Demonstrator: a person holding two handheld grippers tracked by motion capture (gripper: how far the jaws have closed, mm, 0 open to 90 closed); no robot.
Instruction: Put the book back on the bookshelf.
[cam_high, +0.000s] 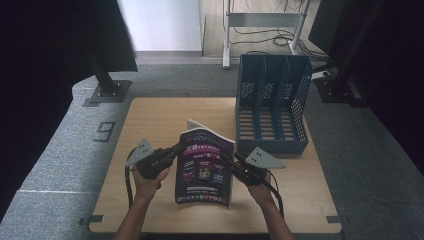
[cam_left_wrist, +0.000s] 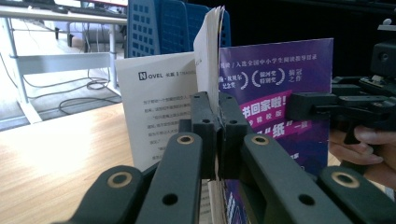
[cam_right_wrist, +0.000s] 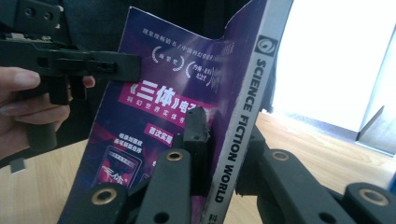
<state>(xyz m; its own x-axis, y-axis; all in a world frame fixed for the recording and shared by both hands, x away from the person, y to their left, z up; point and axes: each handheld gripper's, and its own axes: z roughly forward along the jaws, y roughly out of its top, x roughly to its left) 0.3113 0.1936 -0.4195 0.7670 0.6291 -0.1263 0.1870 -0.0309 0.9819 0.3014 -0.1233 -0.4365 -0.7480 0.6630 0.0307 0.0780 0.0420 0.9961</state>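
I see a light wooden table (cam_high: 150, 125) with rounded corners, standing on grey carpet (cam_high: 55, 150). A blue perforated file rack (cam_high: 272, 102) with three slots sits on its far right part. A purple-covered magazine (cam_high: 205, 167) stands upright near the middle, lower edge on the tabletop, near the rack's front.

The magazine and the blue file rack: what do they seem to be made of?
Magazine: paper, it seems, with a glossy printed purple cover; thin white page edges show in the left gripper view, and the cover bends where it is held. File rack: probably moulded plastic, matt blue; its walls are pierced with regular holes and its floor is slatted.
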